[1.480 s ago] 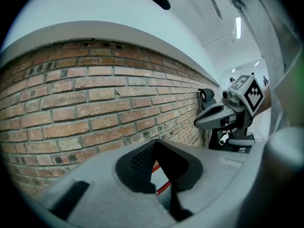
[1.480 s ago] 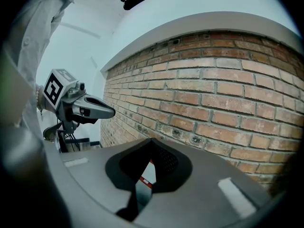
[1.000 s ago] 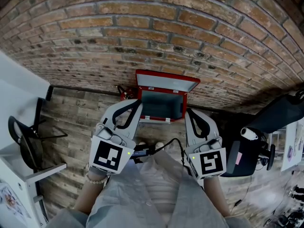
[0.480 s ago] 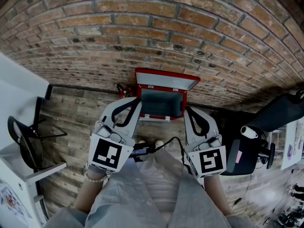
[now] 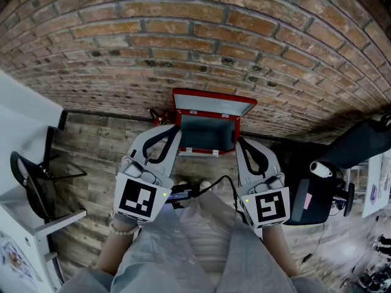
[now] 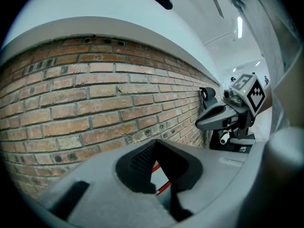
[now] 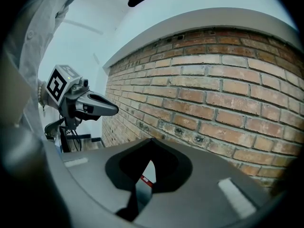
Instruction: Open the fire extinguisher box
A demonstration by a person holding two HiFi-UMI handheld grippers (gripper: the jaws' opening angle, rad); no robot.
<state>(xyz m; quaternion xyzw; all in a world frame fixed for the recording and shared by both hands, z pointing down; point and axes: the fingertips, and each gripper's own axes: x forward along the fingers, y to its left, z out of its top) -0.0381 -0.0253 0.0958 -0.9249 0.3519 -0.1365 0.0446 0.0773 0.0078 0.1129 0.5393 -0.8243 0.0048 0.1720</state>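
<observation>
Hardly anything has moved: both grippers sit almost where they were 1 second ago. Left gripper (image 5: 175,133) and right gripper (image 5: 242,143) hang above the wooden floor (image 5: 98,145), each with its 2 fingers pressed together on nothing. Between their tips, the red fire extinguisher box (image 5: 237,136) stands against the brick wall (image 5: 195,35), its lid (image 5: 214,105) raised.

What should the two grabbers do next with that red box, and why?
Probably just draw back: the red box already stands open, its lid raised toward the brick wall, and the left gripper and right gripper are shut and empty.
</observation>
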